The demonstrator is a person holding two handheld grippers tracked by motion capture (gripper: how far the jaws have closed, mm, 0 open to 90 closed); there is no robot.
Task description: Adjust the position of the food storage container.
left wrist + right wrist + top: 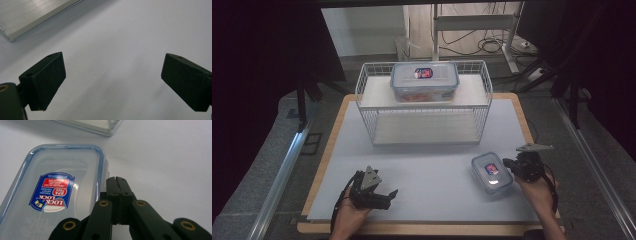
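- Right hand-held gripper (pixel 117 181), clenched and holding nothing, sits just beside the small box (pixel 53 192).
- Small box (pixel 491 172) lies on the surface (pixel 427 170), front right.
- Left hand-held gripper (pixel 388 196) is released, empty, front left.
- Rack (pixel 424 105) behind carries a large box (pixel 425 81).

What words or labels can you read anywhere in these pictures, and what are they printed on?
"LOCK LOCK": upside down in the right gripper view, on the sticker on the small container's lid.
"BPA FREE": upside down on the same sticker's red patch.
Smaller lines on that sticker: too small to read.
Raised lettering on that lid, near the bottom edge: too faint to read.
Sticker on the large container in the wire basket: blurred.
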